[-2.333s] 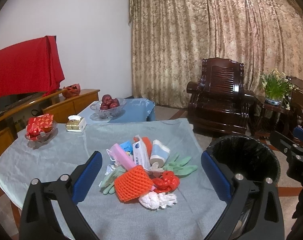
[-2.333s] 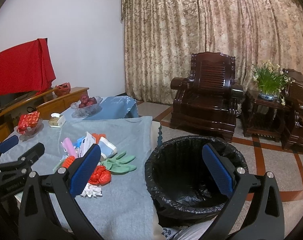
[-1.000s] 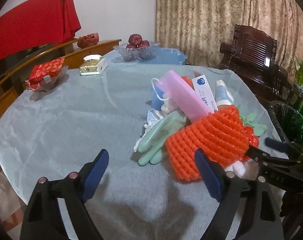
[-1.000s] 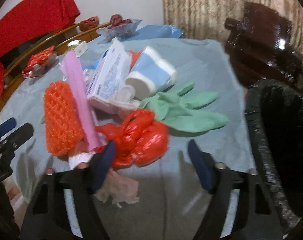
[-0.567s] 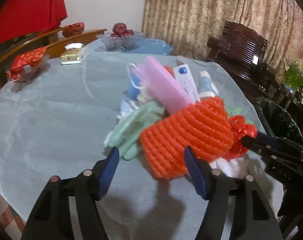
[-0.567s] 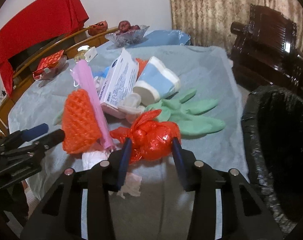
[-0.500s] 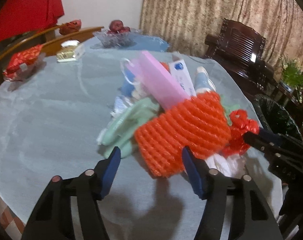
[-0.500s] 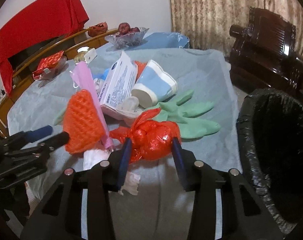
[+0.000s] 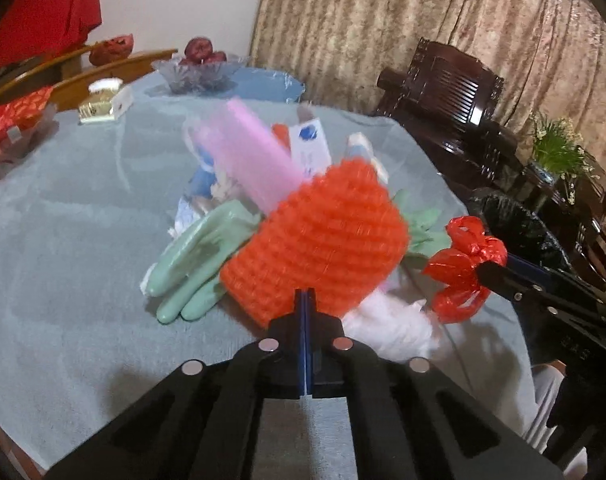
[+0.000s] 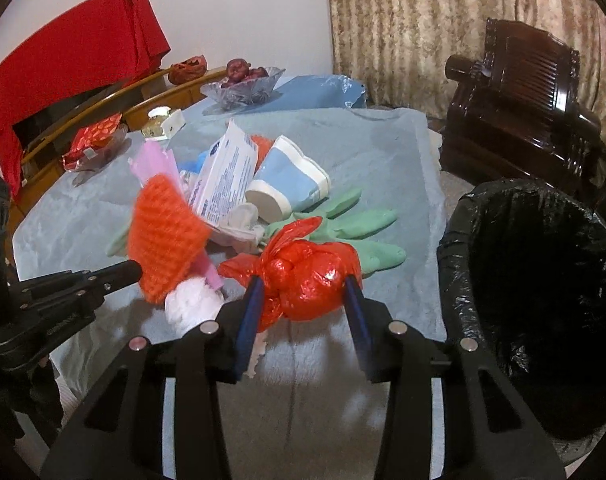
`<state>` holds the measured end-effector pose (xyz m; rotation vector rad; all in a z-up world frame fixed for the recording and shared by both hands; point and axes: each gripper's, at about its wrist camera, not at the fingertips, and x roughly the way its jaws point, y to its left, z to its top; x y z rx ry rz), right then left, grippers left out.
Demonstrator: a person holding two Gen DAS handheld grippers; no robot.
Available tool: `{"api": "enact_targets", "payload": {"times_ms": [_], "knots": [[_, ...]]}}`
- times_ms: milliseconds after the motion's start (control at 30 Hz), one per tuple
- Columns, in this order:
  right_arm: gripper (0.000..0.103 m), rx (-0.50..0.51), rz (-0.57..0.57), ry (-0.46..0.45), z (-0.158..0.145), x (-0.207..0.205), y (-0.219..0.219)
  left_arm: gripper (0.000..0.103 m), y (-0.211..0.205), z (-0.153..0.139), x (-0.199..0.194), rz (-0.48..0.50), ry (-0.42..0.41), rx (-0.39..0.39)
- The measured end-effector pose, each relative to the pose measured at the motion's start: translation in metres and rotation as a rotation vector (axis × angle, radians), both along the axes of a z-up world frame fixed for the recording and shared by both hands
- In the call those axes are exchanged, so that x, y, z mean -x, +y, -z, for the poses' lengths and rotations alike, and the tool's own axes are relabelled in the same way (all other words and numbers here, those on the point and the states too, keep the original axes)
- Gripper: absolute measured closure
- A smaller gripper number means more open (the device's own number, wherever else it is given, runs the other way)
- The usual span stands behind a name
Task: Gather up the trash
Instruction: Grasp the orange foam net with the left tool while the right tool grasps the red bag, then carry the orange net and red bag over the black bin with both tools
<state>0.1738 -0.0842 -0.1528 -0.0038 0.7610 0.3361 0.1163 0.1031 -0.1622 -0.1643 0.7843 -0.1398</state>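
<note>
l gripper [image 9: 305,294] clamped on orange foam net [image 9: 323,240] | r gripper [image 10: 303,284] grips red bag [image 10: 307,280]

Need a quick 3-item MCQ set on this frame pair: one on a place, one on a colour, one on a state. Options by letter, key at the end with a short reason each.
1. Where is the bin with the black liner?
A. On the table among the trash
B. Off the table's edge, on the right gripper's side
C. Under the fruit bowl

2. What colour is the foam net pinched by the left gripper?
A. Orange
B. Blue
C. Black

3. What is the state of the knotted red bag?
A. Lying untouched on the cloth
B. Already in the bin
C. Clamped between the right gripper's fingers

Key:
1 B: the bin stands beyond the table edge, at the right of the right wrist view.
2 A: the foam net is orange, at the left gripper.
3 C: the knotted red bag sits pressed in the right gripper.
</note>
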Motion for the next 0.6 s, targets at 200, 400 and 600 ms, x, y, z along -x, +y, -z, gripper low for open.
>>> {"api": "enact_targets", "payload": {"times_ms": [200,400,600], "knots": [[0.063,-0.004,0.005,-0.020,-0.006,0.003,-0.003,0.103,-0.005,-0.015,0.005,0.013,-0.039,-0.012],[0.063,0.005,0.009,-0.004,-0.001,0.004,-0.003,0.048,0.001,0.002,0.004,-0.035,0.020,-0.024],[0.063,0.019,0.007,0.017,0.007,0.000,-0.001,0.032,0.007,0.024,-0.011,-0.035,0.062,-0.005]]}}
